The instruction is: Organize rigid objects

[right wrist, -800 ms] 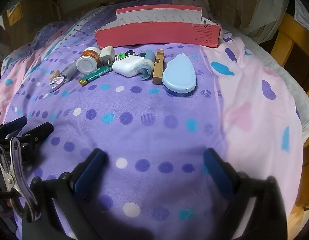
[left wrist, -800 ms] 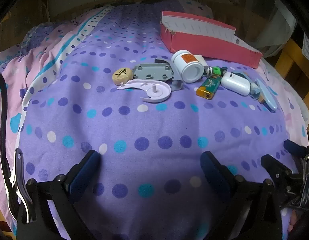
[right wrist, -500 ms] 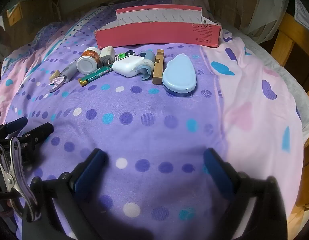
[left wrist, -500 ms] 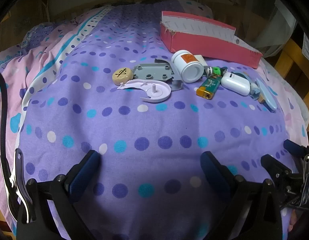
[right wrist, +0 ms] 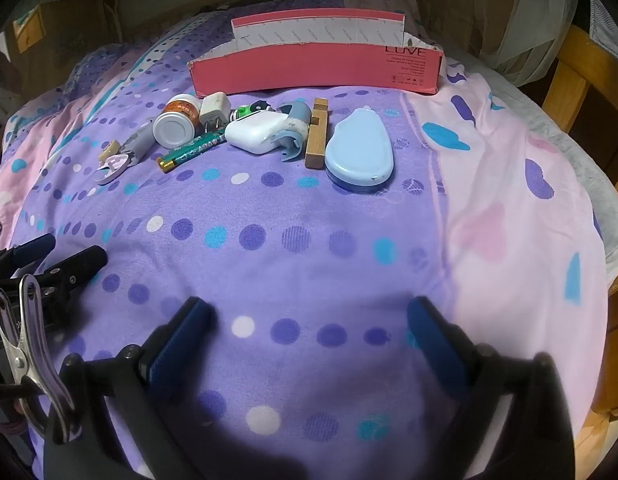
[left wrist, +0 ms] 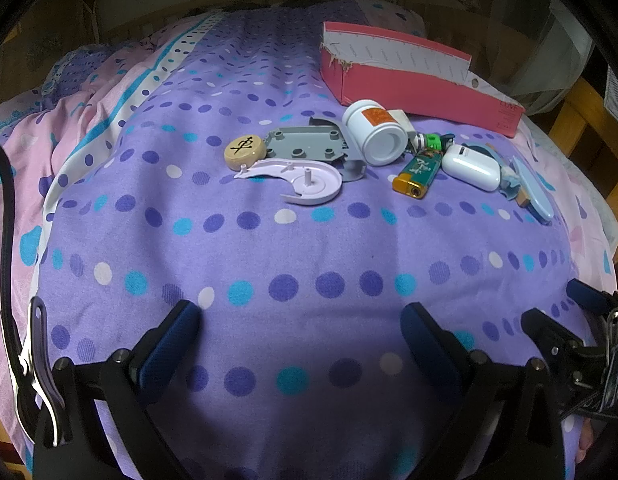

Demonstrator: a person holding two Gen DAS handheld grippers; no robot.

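A row of small rigid objects lies on a dotted purple bedspread before an open pink box [left wrist: 421, 76] [right wrist: 317, 68]. From the left: a wooden game piece [left wrist: 245, 152], a lilac plastic shell [left wrist: 305, 180], a grey plate [left wrist: 309, 142], a white jar [left wrist: 375, 132] [right wrist: 177, 126], a green lighter [left wrist: 417, 170] [right wrist: 193, 151], a white case [left wrist: 471, 166] [right wrist: 257, 132], a wooden block [right wrist: 317, 132] and a light blue tape dispenser [right wrist: 359, 152]. My left gripper [left wrist: 301, 324] and right gripper [right wrist: 305, 320] are open, empty and well short of the row.
A white plug [right wrist: 215, 110] and a small green-and-white piece [right wrist: 251, 110] lie behind the jar and case. Wooden bed rails [right wrist: 589, 80] stand at the right. The pink sheet [right wrist: 509, 208] slopes off to the right. Each gripper shows at the other view's edge.
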